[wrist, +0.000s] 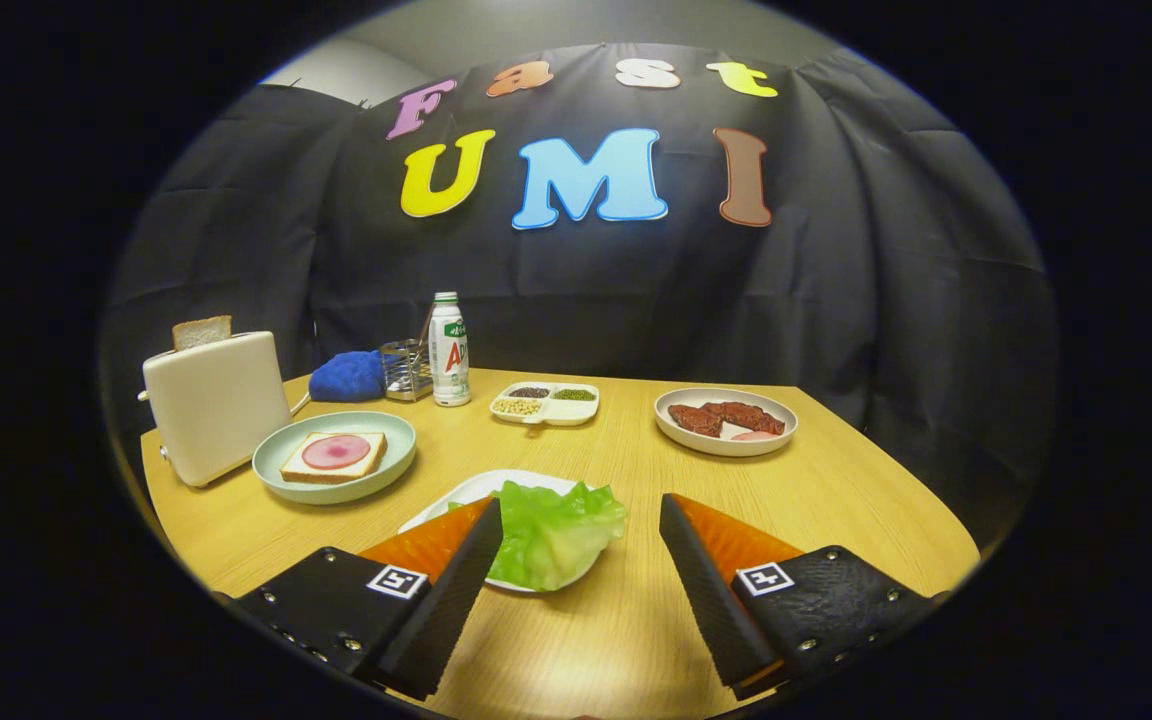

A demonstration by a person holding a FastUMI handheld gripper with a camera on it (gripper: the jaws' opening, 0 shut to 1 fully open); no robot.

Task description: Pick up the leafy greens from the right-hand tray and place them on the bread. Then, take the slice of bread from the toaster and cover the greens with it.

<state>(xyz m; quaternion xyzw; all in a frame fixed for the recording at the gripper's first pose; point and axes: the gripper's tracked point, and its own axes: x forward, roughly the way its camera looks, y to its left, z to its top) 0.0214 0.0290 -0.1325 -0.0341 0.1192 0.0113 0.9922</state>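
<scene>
Hand-held gripper [581, 515]: hovering low over the near part of the table [836, 490], its 2 fingers standing wide apart and gripping nothing.

Lettuce leaf [554, 530]: lying on a white tray [466, 492], just ahead of the fingers and partly between them, its left part hiding behind the left finger.

Green plate [336, 485]: sitting to the left, carrying 1 bread slice [334, 458] with a pink round of ham [335, 451] on top.

Cream toaster [216, 405]: standing at the far left beside the plate, 1 toast slice [201, 331] sticking up from its slot.

Far row: blue cloth [349, 377], wire holder [406, 368], bottle [449, 350], divided dish of beans [546, 402].

Far right: plate of meat [725, 420].
</scene>
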